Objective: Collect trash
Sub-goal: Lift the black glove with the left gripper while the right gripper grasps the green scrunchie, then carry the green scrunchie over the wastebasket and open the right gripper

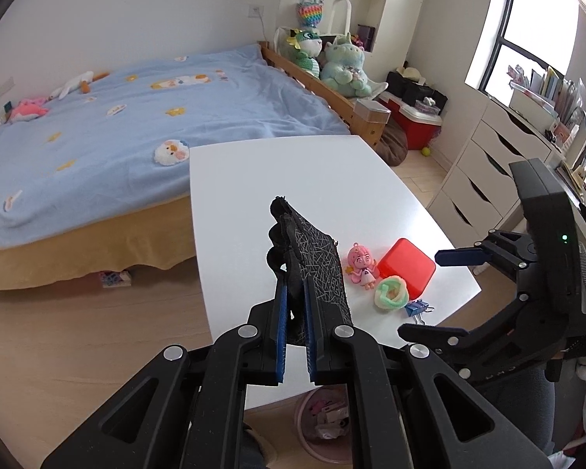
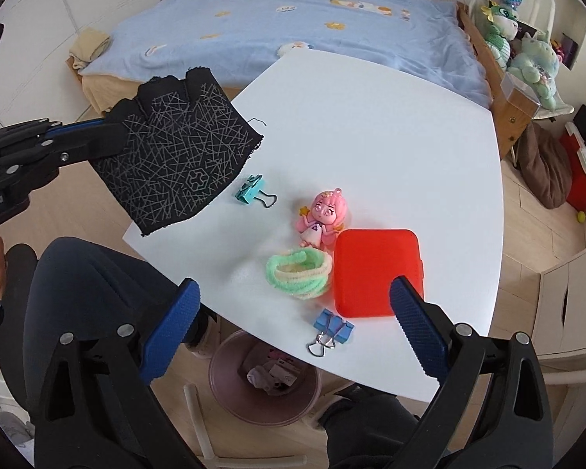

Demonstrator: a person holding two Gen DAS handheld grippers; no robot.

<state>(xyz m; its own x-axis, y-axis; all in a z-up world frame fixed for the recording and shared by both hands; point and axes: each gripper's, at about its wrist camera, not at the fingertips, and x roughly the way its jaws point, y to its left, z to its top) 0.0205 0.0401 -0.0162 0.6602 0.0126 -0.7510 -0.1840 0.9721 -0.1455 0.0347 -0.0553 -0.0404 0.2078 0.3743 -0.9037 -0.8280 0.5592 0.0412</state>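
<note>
Black fingerless glove [image 2: 175, 152] pinched in the closed left gripper [image 1: 295, 312], held up off the white table [image 2: 371, 125] over its near-left edge; pink waste bin [image 2: 263, 391] sits on the floor below the near edge, its far side cut off by the tabletop. Right gripper [image 2: 293, 305] spread wide, empty, above the green pipe-cleaner coil [image 2: 299, 273], red box [image 2: 375, 269] and blue binder clip [image 2: 332, 332] crowding the near edge. Far half of table bare; teal binder clip [image 2: 254, 191] and pink doll [image 2: 324, 215] lie mid-table.

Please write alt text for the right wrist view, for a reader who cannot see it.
The open right gripper hovers over a white table with a red box, pink doll, pipe-cleaner coil and two binder clips. At left, the left gripper holds a black fingerless glove.
</note>
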